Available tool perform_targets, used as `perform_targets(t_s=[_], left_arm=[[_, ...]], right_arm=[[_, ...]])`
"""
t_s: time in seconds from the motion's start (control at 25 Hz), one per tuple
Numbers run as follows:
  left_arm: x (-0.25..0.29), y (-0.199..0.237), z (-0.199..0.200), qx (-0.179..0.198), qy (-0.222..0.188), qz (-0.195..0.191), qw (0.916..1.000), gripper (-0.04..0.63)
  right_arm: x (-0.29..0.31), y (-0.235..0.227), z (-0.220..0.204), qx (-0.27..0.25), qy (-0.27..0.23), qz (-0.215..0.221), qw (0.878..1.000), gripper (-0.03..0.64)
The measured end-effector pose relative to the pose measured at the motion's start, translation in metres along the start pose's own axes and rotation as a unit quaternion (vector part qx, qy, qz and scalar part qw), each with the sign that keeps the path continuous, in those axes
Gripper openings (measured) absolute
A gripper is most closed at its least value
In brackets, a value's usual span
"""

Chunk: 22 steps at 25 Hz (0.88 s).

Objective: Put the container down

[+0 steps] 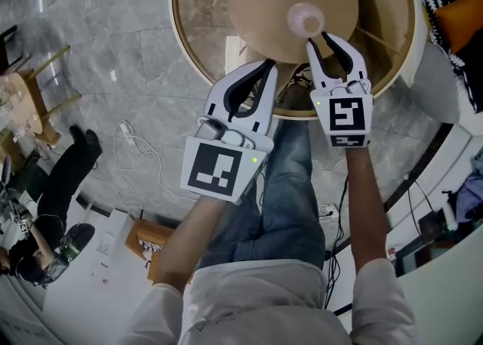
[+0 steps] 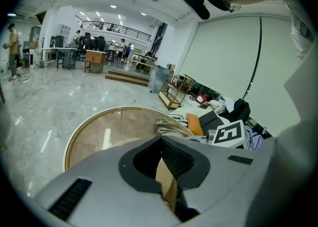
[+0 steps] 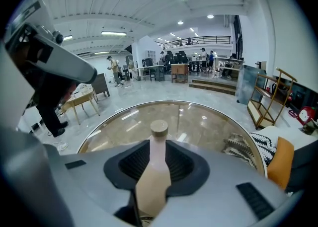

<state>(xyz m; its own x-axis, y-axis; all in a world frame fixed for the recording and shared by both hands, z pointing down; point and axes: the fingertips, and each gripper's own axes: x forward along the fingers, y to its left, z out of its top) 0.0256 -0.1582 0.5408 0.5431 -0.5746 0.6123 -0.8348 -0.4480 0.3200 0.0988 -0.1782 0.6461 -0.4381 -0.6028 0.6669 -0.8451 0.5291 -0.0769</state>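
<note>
The container's [image 3: 155,181] neck is clasped between the right gripper [image 1: 317,37] pads (jaws only partway closed). The left gripper [image 1: 269,66] is held alongside, jaws drawn together.

Round glass-topped desk [image 1: 198,0] with pale gold rim below me, tan container [image 1: 272,4] over its middle, touching the glass or not I cannot tell, grey marble floor [image 1: 98,41] around, white cable [image 1: 134,142] loose on it.
</note>
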Motion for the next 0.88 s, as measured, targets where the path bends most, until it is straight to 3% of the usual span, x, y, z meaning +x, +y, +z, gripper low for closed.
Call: perform_targets(t_s=[0.88], left_arm=[[-0.006,-0.003,0.010,-0.008,-0.009,-0.002,0.9999,0.017]], right_arm=[[-0.025,0.007,0.022,0.052,-0.008,-0.004,0.999,0.028]])
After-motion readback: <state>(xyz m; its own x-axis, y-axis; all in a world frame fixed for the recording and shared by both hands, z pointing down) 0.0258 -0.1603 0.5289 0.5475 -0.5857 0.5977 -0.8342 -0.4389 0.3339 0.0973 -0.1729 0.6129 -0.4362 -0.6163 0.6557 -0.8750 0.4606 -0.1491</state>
